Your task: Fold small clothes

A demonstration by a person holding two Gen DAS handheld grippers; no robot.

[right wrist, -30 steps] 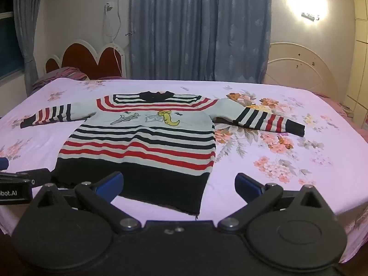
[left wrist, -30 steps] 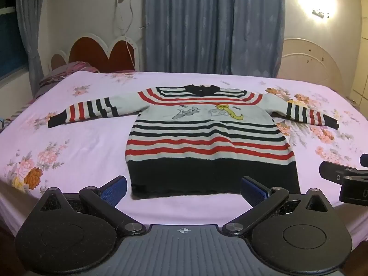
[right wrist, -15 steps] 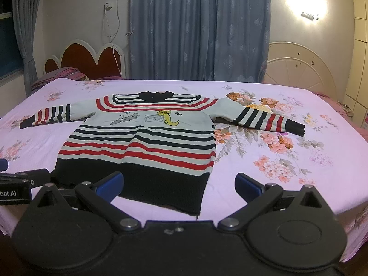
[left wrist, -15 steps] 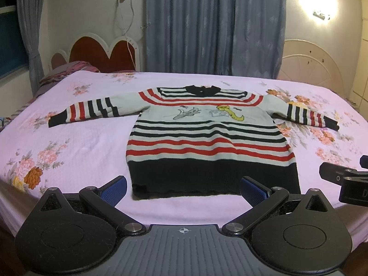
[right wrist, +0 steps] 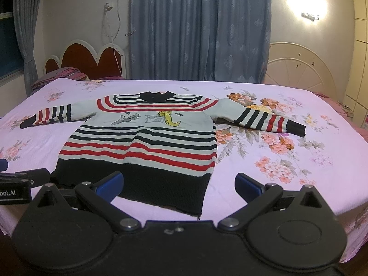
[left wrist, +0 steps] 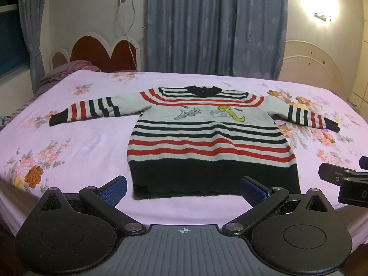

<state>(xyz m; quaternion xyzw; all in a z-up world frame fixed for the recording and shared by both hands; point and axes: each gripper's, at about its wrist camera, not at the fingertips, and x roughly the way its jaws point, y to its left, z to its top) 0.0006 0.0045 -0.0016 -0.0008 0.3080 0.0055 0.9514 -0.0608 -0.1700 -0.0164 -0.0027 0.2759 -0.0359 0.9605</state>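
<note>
A small striped sweater (left wrist: pixel 207 133) (right wrist: pixel 147 142) in red, black and pale grey, with a cartoon print on the chest, lies flat and face up on the bed, both sleeves spread out sideways. Its black hem faces me. My left gripper (left wrist: pixel 184 189) hovers open just short of the hem, nothing between its blue pads. My right gripper (right wrist: pixel 178 184) is open too, in front of the hem's right corner. Each gripper shows at the edge of the other's view.
The bed (left wrist: pixel 69 142) (right wrist: pixel 287 161) has a pink floral sheet, with its front edge just below the grippers. A red scalloped headboard (left wrist: pixel 101 53) and pillows stand at the far left, blue curtains (left wrist: pixel 214 23) behind, a white round bed end (right wrist: pixel 299 66) at the right.
Both views have shifted very slightly; the sweater lies as before and both grippers stay open.
</note>
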